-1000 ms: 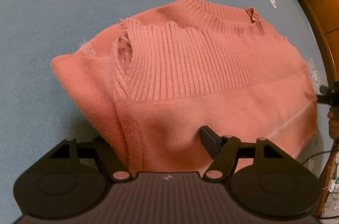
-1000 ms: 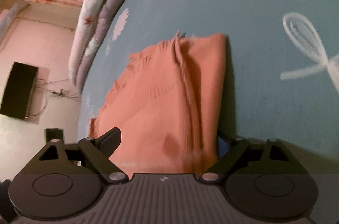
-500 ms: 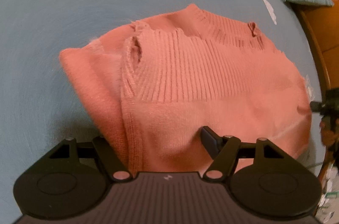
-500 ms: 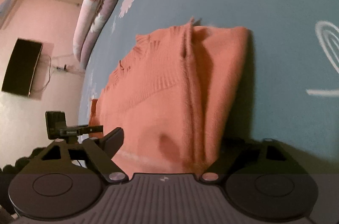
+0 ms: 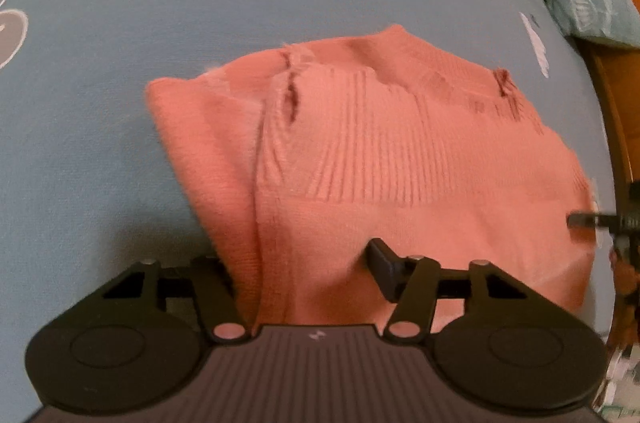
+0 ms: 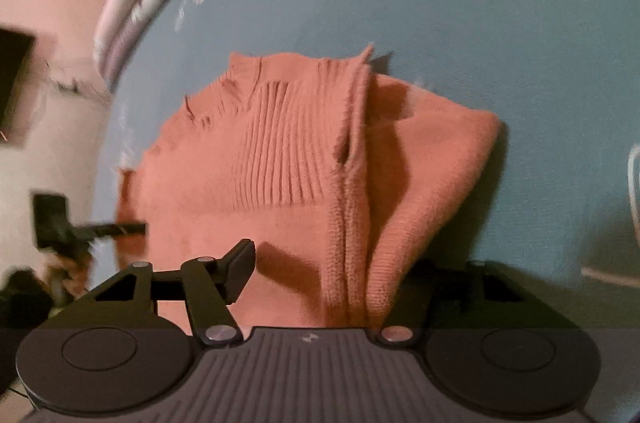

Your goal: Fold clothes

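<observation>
Item under inspection: a salmon-pink knitted sweater with a ribbed upper band (image 5: 384,159), lying partly folded on the blue-grey bedsheet with white printed motifs (image 5: 200,3). One sleeve is already turned in along the side.

Left gripper (image 5: 300,263): you hold it at the sweater's near edge, at 6 o'clock in the left wrist view. Its jaws have just been closing. Knit lies between them. The right-hand finger (image 5: 384,263) rests on top of the cloth; the left-hand finger is tucked at the folded side edge. Whether the pads actually press the fabric cannot be told from this view.

Right gripper (image 6: 320,263): likewise at 6 o'clock in its own view, jaws also just closing, with the thick doubled side fold running up between them. Its left finger (image 6: 240,267) casts a shadow on the flat panel; the right finger is half hidden behind the fold. Grip not confirmed.

Governing relation: the sweater extends away from both tools toward 12 o'clock, neckline (image 5: 420,63) farthest. Its long axis runs along your pointing direction. The two grippers stand at opposite corners of the near hem, each showing at the other's side edge, so neither hand is nearer.

Judgement: the coming move is likely a hem-to-neck fold toward 12 o'clock, and it needs both corners lifted evenly.
</observation>
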`<control>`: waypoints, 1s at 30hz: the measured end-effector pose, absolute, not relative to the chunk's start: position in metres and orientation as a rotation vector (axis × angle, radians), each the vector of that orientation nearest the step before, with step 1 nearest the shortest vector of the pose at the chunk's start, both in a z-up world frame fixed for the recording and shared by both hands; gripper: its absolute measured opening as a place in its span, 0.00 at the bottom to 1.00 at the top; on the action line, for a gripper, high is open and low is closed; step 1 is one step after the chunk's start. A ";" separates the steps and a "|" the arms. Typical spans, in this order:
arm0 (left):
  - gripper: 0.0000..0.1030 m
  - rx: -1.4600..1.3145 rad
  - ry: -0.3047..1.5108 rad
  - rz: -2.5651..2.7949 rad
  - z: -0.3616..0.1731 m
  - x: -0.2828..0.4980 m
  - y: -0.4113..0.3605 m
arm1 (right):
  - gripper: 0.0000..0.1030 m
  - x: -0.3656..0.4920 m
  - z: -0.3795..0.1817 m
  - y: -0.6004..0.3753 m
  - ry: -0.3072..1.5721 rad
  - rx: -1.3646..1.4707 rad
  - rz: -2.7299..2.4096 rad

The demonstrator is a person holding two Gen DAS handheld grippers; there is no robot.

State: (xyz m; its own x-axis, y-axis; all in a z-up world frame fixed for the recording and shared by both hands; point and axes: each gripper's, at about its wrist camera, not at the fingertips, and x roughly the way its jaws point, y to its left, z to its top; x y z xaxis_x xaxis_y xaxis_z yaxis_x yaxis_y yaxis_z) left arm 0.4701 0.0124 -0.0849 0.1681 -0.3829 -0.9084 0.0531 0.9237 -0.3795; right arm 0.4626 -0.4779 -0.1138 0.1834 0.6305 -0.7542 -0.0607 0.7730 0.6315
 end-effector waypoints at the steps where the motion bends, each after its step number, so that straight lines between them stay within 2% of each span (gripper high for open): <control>1: 0.55 -0.270 1.368 -0.313 -0.084 0.469 0.009 | 0.61 0.462 -0.109 -0.468 1.315 0.456 0.511; 6: 0.55 -0.248 1.362 -0.321 -0.083 0.467 0.009 | 0.60 0.454 -0.102 -0.445 1.343 0.262 0.429; 11: 0.56 -0.246 1.352 -0.370 -0.084 0.464 0.015 | 0.62 0.452 -0.103 -0.443 1.336 0.269 0.428; 14: 0.61 -0.231 1.343 -0.431 -0.085 0.465 0.015 | 0.71 0.444 -0.105 -0.451 1.274 0.358 0.420; 15: 0.63 -0.221 1.338 -0.458 -0.085 0.467 0.015 | 0.78 0.440 -0.107 -0.453 1.249 0.394 0.419; 17: 0.64 -0.214 1.327 -0.502 -0.085 0.465 0.018 | 0.80 0.436 -0.107 -0.451 1.228 0.387 0.417; 18: 0.64 -0.229 1.321 -0.517 -0.085 0.465 0.022 | 0.79 0.434 -0.107 -0.449 1.222 0.374 0.415; 20: 0.64 -0.301 1.309 -0.531 -0.087 0.465 0.034 | 0.67 0.435 -0.106 -0.452 1.232 0.397 0.373; 21: 0.64 -0.344 1.305 -0.526 -0.088 0.464 0.040 | 0.58 0.435 -0.105 -0.454 1.240 0.415 0.347; 24: 0.55 -0.432 1.296 -0.501 -0.086 0.463 0.051 | 0.46 0.435 -0.103 -0.461 1.255 0.449 0.296; 27: 0.42 -0.397 1.282 -0.501 -0.080 0.462 0.047 | 0.35 0.433 -0.093 -0.450 1.266 0.368 0.271; 29: 0.26 -0.322 1.295 -0.475 -0.077 0.464 0.040 | 0.35 0.435 -0.085 -0.439 1.283 0.276 0.249; 30: 0.26 -0.281 1.309 -0.458 -0.081 0.466 0.034 | 0.35 0.437 -0.087 -0.434 1.295 0.250 0.230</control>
